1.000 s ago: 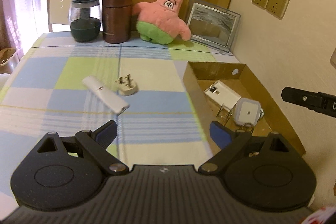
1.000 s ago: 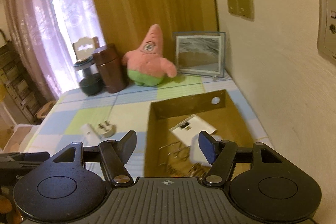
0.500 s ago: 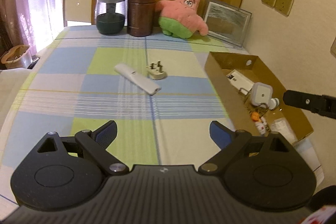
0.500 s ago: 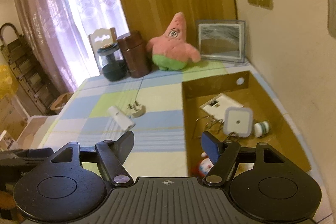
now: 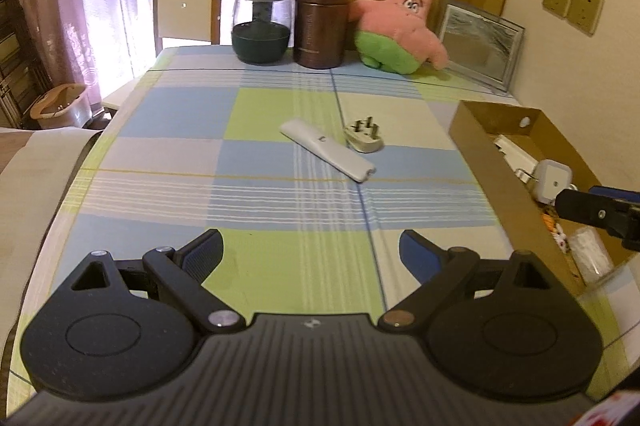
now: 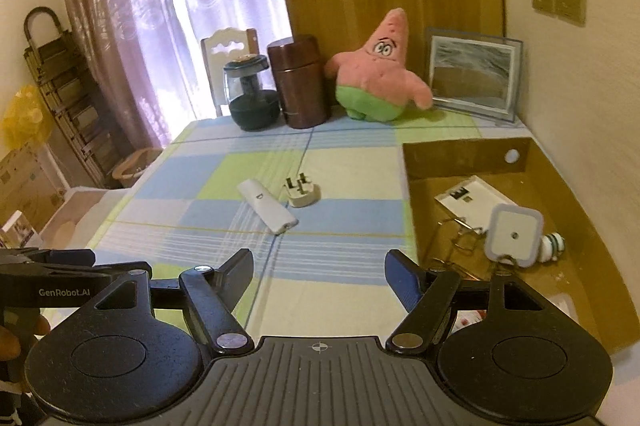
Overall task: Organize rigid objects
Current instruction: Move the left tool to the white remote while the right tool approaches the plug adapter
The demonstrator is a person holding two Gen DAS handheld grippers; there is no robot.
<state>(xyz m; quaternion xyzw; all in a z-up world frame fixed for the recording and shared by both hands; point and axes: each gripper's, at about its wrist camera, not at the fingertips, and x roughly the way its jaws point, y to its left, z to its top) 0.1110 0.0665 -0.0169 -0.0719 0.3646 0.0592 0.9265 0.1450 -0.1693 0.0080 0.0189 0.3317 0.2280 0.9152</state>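
A white remote-like stick [image 5: 327,149] [image 6: 267,206] and a white three-pin plug [image 5: 364,137] [image 6: 302,191] lie side by side mid-table on the checked cloth. A brown cardboard box [image 5: 508,194] [image 6: 464,156] at the right edge holds a white square charger [image 6: 513,234], a white card, metal clips and small items. My left gripper [image 5: 311,252] is open and empty above the near table. My right gripper [image 6: 319,278] is open and empty, near the box's left wall.
At the table's far end stand a dark glass jar [image 5: 262,22], a brown canister [image 5: 322,19], a pink star plush [image 5: 400,26] and a framed picture [image 5: 480,42]. A chair [image 5: 188,6] stands behind. The wall runs along the right.
Both grippers have pulled back and up from the box and table; the scene looks farther away. Both stay open and empty. The stick and plug have not moved.
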